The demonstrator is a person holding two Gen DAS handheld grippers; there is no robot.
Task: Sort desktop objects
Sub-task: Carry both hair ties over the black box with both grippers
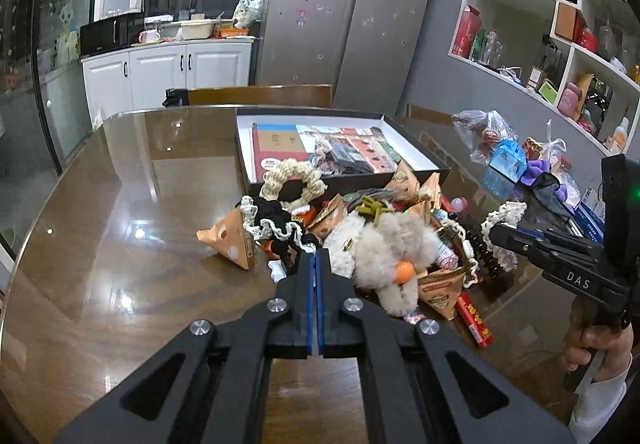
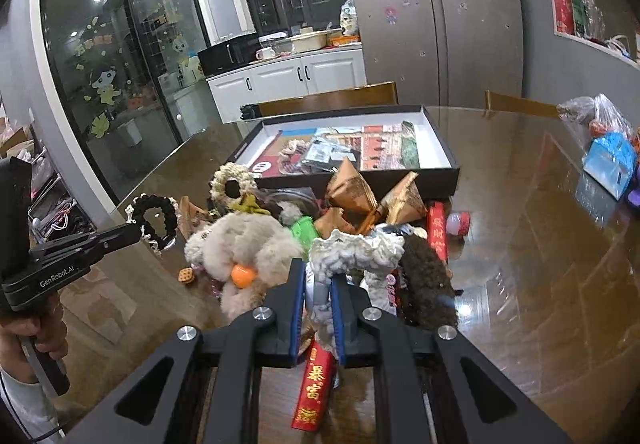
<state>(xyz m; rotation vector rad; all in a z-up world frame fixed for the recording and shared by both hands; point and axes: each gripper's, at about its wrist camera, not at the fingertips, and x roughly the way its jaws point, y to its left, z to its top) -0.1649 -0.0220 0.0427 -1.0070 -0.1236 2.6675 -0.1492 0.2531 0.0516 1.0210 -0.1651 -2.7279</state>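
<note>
- Your left tongs (image 1: pixel 319 258) are closed tight, blue pads together, and they pinch the black scrunchie with white lace trim (image 1: pixel 276 222) by its edge
- That black scrunchie hangs from the tips just above the heap of small things (image 1: pixel 384 240) in the middle of the brown glossy table (image 1: pixel 120 244); in the right wrist view it shows as a black ring (image 2: pixel 155 217) at the tip of your left tongs
- Your right tongs (image 2: pixel 318 294) stand only a little apart, clamped on the white lace scrunchie (image 2: pixel 356 250), whose frilled band bunches up above the pads and trails down between them
- From the left wrist view, the same white scrunchie (image 1: pixel 500 228) hangs at the tip of your right tongs, just to the right of the heap
- The heap holds a fluffy beige plush toy with an orange ball (image 1: pixel 394 260), a cream crocheted scrunchie (image 1: pixel 292 177), brown triangular paper packets (image 1: pixel 232 240) and a red packet with gold characters (image 2: pixel 316 390) lying under your right tongs
- Behind the heap, touching it, sits an open black box with a white inside (image 1: pixel 404 141), with printed cards and packets lying flat in it
- At the far right of the table lie clear plastic bags (image 1: pixel 486 131) with blue and purple things, well apart from the box
- Your right hand (image 1: pixel 592 340) grips the handle below the tongs
</note>
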